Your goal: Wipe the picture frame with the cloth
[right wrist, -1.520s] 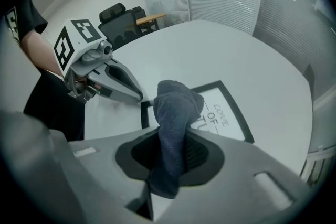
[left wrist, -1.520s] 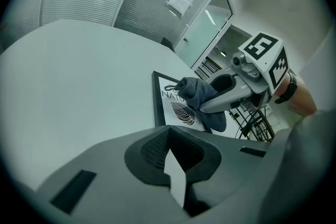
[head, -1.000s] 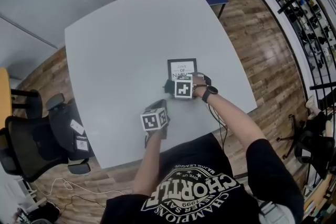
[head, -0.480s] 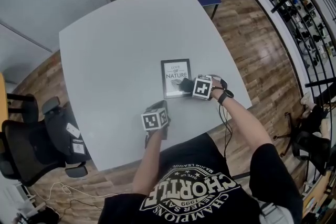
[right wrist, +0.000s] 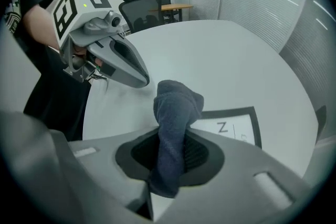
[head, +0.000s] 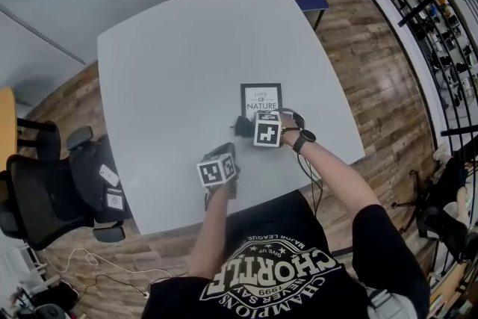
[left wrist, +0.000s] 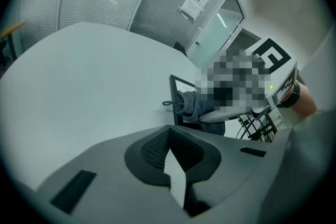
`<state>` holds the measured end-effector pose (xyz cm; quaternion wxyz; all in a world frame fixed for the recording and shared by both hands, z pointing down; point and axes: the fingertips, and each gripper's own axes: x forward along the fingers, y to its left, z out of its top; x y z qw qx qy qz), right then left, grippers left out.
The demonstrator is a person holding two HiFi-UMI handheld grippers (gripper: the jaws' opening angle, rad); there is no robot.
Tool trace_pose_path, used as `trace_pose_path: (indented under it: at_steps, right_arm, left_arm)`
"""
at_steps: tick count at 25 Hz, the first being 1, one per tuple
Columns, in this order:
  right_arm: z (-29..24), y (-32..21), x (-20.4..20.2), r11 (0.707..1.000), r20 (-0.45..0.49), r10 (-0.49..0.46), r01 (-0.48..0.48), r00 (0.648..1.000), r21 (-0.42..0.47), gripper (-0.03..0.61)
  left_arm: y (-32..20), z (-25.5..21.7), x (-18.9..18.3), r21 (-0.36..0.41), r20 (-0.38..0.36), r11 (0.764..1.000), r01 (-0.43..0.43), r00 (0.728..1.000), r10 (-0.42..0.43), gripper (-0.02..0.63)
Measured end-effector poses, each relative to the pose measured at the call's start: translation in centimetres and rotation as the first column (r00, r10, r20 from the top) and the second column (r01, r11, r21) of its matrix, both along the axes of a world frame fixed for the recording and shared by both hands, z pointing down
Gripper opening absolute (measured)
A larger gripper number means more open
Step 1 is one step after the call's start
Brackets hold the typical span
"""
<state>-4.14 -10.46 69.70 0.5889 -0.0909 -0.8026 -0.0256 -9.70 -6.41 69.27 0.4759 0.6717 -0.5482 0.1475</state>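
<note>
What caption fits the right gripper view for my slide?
Right claw shut on a dark blue cloth, its bunched end at a corner of the picture frame on the grey table.

1. "OF NATURE" stands on the picture frame (head: 261,98), just beyond the right gripper (head: 242,125).
2. "CHORTLE", "MAJOR LEAGUE", "CHAMPIONS" and "1999" stand upside down on the person's black T-shirt (head: 278,274), behind the left gripper (head: 230,151).
3. Each gripper's cube bears square black-and-white markers.
</note>
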Motion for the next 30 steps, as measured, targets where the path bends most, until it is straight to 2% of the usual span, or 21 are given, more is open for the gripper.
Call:
trace_pose_path:
  at_steps: [5, 11, 18, 23, 25, 27, 28, 30]
  right_arm:
    - [1.8, 1.1, -1.9, 0.997, -0.04, -0.069, 0.07, 0.997, 0.024, 0.077]
    - [2.2, 0.3, 2.2, 0.999, -0.073, -0.007, 0.01, 0.997, 0.045, 0.077]
    - [2.2, -0.5, 10.1, 0.988, -0.108, 0.147, -0.142, 0.983, 0.059, 0.077]
    - [1.7, -0.7, 12.0, 0.958, -0.06, 0.286, -0.283, 0.956, 0.054, 0.077]
    - [0.4, -1.1, 11.8, 0.93, 0.01, 0.363, -0.363, 0.932, 0.056, 0.077]
    - [-1.6, -1.7, 11.3, 0.877, 0.115, 0.473, -0.479, 0.873, 0.027, 0.077]
    - [-2.9, -2.0, 10.9, 0.84, 0.18, 0.534, -0.542, 0.826, -0.007, 0.077]
    - [-6.6, -2.9, 9.5, 0.766, 0.339, 0.625, -0.637, 0.703, -0.092, 0.077]
  left_arm:
    - [1.0, 0.1, -0.3, -0.009, 0.003, 1.0, 0.008, 1.0, -0.008, 0.005]
    - [0.9, 0.3, 0.8, -0.007, 0.001, 1.0, -0.026, 1.0, 0.026, 0.005]
    - [0.3, -0.1, 3.7, 0.007, -0.003, 0.996, -0.093, 0.996, 0.093, 0.005]
    - [0.4, -1.0, 5.1, 0.022, 0.003, 0.99, -0.136, 0.991, 0.136, 0.005]
    - [0.0, -1.9, 5.3, 0.042, 0.006, 0.989, -0.145, 0.989, 0.145, 0.005]
    - [-0.7, -3.4, 5.4, 0.08, 0.008, 0.986, -0.148, 0.989, 0.148, 0.005]
    - [-1.2, -4.4, 5.4, 0.106, 0.009, 0.983, -0.148, 0.989, 0.148, 0.005]
    - [-2.5, -6.7, 5.3, 0.173, 0.011, 0.974, -0.147, 0.989, 0.147, 0.005]
